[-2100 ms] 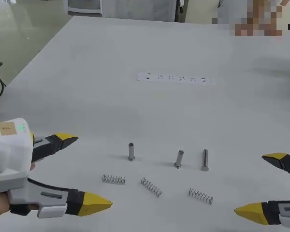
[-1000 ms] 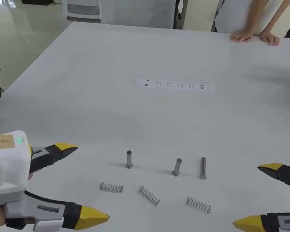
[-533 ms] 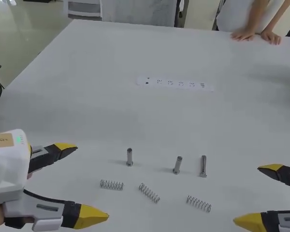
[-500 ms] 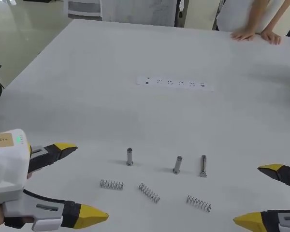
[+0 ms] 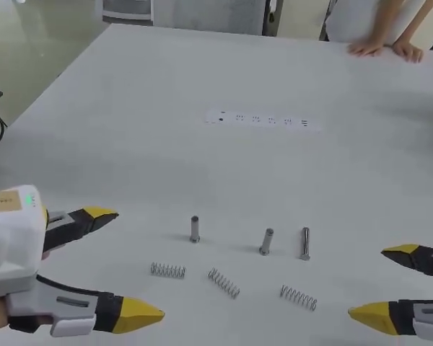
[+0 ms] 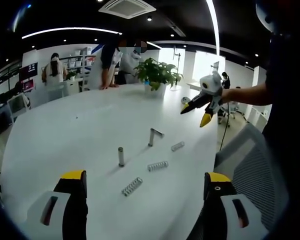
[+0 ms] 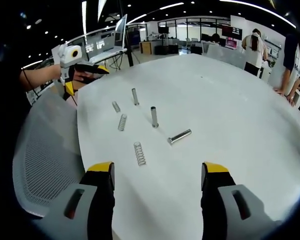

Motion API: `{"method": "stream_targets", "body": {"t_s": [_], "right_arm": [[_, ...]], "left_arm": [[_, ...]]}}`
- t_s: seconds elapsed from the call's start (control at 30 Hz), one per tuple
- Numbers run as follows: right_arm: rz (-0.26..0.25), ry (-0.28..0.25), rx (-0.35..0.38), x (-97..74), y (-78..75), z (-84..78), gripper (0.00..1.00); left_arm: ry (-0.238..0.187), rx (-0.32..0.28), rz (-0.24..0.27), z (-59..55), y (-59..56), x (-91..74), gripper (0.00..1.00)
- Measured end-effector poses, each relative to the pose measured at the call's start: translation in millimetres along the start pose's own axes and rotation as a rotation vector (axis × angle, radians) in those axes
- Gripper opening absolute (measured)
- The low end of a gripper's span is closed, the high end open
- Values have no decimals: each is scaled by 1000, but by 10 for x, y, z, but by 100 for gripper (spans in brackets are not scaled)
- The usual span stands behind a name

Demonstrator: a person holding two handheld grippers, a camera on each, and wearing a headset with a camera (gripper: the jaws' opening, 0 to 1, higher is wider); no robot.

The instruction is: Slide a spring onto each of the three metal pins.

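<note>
Nothing is threaded yet: left tongs (image 5: pixel 138 263) and right tongs (image 5: pixel 366 281) hang wide and empty either side of the three pins (image 5: pixel 195 228), with three springs (image 5: pixel 167 270) loose just before them on the surface (image 5: pixel 202 166), so one spring wants gripping first.

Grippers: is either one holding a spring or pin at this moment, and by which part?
Nothing is held. The left gripper and right gripper are both open and empty; the springs and pins are on the table.

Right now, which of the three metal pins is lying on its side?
The pin nearest the right gripper: it lies flat on the table, while the other two pins stand upright.
</note>
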State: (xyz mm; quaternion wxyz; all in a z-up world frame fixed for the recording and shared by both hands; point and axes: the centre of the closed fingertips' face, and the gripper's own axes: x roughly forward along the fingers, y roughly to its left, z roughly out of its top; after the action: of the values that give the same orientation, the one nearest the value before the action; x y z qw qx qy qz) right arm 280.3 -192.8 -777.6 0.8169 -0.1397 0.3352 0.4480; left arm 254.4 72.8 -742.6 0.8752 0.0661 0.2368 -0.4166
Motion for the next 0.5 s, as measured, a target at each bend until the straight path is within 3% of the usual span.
{"method": "stream_targets", "body": {"t_s": [0.37, 0.5], "right_arm": [[16, -15, 62, 66, -10, 125, 61], [8, -7, 80, 109, -28, 151, 57]], "left_arm": [[-11, -3, 2, 22, 46, -8, 92], [4, -1, 7, 0, 45, -13, 92]]}}
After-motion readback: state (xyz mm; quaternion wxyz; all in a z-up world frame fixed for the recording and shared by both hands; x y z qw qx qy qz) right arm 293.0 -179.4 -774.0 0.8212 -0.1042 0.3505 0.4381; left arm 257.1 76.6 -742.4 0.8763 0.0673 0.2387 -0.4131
